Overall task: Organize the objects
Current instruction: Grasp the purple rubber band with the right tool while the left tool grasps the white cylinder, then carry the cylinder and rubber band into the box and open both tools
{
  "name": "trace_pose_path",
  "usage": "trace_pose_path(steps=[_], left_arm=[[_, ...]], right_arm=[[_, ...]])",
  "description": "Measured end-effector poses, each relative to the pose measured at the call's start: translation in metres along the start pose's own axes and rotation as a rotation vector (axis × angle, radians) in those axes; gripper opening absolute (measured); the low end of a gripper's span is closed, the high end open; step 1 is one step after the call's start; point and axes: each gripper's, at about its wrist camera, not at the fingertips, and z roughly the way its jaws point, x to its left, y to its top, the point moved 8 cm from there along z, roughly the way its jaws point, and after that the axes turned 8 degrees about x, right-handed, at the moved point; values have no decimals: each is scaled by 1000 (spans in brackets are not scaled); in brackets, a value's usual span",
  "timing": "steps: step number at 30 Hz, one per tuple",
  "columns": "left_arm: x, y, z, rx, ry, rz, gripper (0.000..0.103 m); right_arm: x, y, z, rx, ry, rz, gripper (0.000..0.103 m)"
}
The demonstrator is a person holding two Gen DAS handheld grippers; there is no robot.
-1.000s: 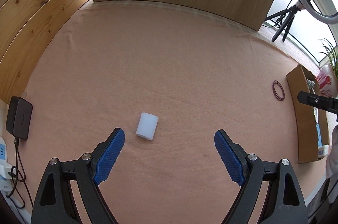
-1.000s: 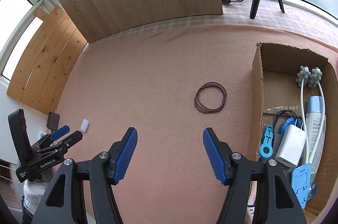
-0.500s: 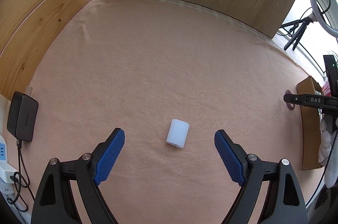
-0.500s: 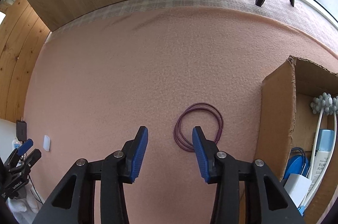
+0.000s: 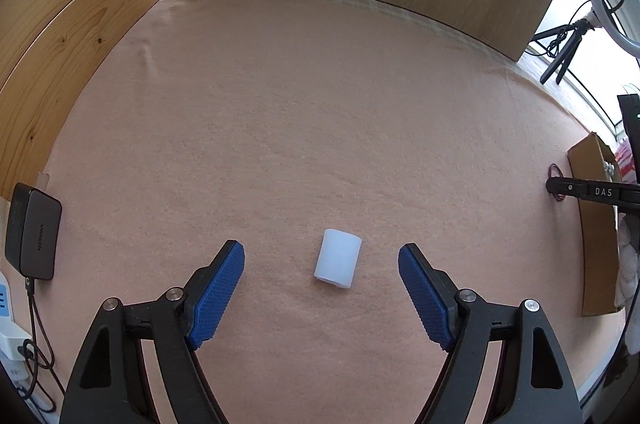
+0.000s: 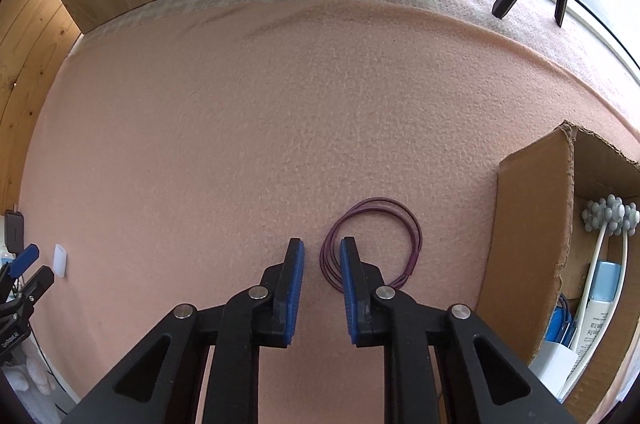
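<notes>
While the right hand-held gripper (image 6: 322,258) has dropped and is closing on the left strands of the maroon hair-tie loop (image 6: 372,244), at nine o'clock of the cardboard box (image 6: 528,244), the left hand-held gripper (image 5: 321,266), apart but narrowing, now straddles the white cylinder (image 5: 338,259) on the tabletop (image 5: 300,104); both pickups look imminent.

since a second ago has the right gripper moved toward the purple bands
Yes. The right gripper has come down over the purple bands, nearer the cardboard box; its closing jaws straddle the loop's left edge.

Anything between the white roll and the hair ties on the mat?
Nothing: bare pink mat from the white roll to the hair ties, per the left wrist view.
</notes>
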Motion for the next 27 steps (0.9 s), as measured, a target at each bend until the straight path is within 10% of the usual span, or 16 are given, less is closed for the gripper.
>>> trace_pose_path(steps=[14, 27], left_arm=[[-1, 0, 14, -2, -5, -1, 21], [-8, -11, -5, -33, -78, -53, 16]], right_arm=[[1, -32, -4, -12, 68, 1, 3], [1, -58, -40, -71, 217, 36, 3]])
